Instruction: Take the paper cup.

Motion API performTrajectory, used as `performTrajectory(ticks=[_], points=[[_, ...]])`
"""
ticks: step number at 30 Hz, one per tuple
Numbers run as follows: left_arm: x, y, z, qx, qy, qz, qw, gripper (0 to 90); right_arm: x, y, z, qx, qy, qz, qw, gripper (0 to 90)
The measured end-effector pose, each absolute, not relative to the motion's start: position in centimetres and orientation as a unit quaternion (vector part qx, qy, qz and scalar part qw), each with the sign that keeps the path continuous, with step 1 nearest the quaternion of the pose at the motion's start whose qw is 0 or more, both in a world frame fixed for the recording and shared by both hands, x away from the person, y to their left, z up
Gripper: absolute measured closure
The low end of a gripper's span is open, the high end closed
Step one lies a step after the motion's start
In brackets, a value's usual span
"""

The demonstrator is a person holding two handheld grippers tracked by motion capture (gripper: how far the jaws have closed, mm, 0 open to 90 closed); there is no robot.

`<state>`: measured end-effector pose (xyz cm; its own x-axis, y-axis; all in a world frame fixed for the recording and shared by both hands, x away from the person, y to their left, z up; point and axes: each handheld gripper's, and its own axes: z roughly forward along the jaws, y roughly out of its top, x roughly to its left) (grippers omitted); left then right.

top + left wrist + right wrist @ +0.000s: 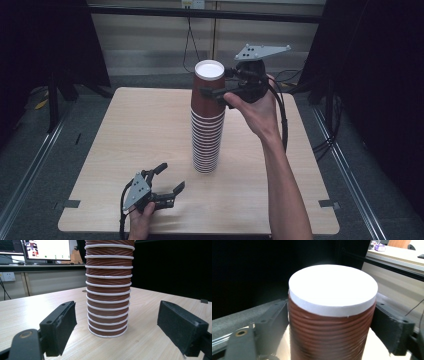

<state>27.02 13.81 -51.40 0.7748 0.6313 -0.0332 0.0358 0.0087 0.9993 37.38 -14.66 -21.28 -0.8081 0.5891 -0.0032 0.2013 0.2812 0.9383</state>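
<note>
A tall stack of upturned brown paper cups [206,135] with white rims stands at the middle of the wooden table [125,130]. The white base of the top cup [209,70] faces up. My right gripper [207,91] reaches in from the right, its jaws on either side of that top cup [332,285], pads against its ribbed wall. My left gripper [171,177] rests on the table near the front left edge. Its jaws are wide apart with nothing between them. They point at the bottom of the stack [108,290], which is some way off.
Black curtains hang at both sides of the table. A dark rail and cables [190,40] run along the back wall. A desk with a lit monitor [47,248] stands beyond the far edge. Bare wood surrounds the stack.
</note>
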Motion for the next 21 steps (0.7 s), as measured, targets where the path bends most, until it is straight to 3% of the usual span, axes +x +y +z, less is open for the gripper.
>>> performTrajectory(ticks=[21], points=[[27.03,13.81,-51.4,0.667,0.251,0.223,0.665,15.4,37.88,-13.96,-21.02,0.251,0.793,0.524,0.18,20.4]])
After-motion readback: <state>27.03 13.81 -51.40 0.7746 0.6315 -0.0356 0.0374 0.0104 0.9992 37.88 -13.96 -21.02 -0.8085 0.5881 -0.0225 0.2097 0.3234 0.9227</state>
